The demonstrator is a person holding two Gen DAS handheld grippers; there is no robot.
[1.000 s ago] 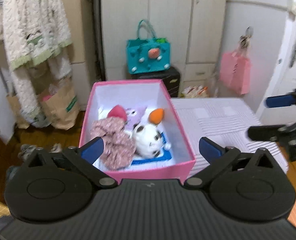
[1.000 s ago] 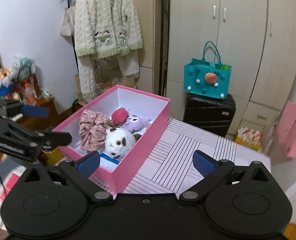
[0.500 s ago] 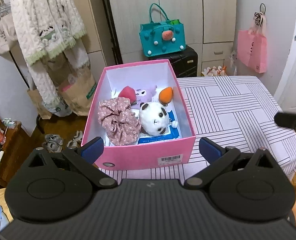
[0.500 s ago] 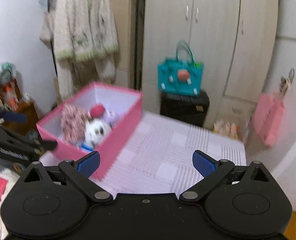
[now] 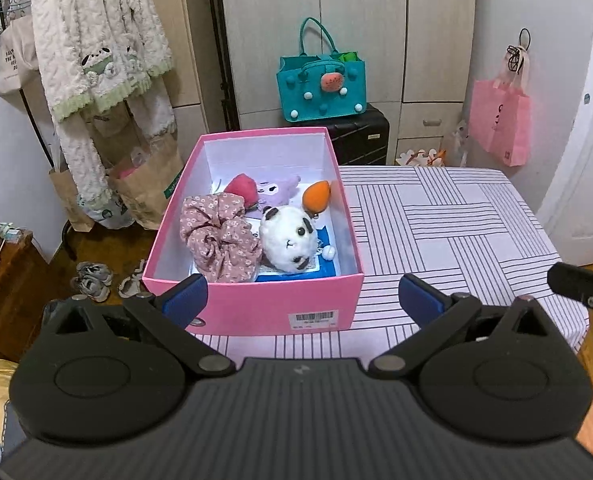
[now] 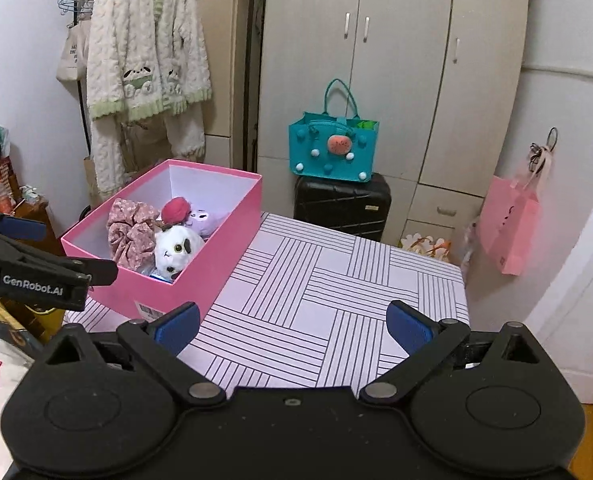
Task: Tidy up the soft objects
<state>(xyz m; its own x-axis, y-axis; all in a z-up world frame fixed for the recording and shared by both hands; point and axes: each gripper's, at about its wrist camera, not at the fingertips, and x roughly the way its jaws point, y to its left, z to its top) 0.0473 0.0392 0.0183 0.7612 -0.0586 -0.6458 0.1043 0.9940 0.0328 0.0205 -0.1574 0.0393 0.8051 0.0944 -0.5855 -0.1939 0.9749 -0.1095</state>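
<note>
A pink box stands on the left part of a table with a striped cloth. Inside lie a floral pink scrunchie, a white panda plush, a red plush, a purple plush and an orange plush. My left gripper is open, held back from the box's near wall, empty. My right gripper is open above the cloth's near edge, right of the box, empty.
A teal felt bag sits on a black suitcase before the wardrobe. A pink bag hangs at right. A fluffy robe hangs at left above paper bags. Shoes lie on the floor.
Both grippers have pulled back and risen from the box, so more of the table and room shows. The plush toys and the scrunchie stay in the box.
</note>
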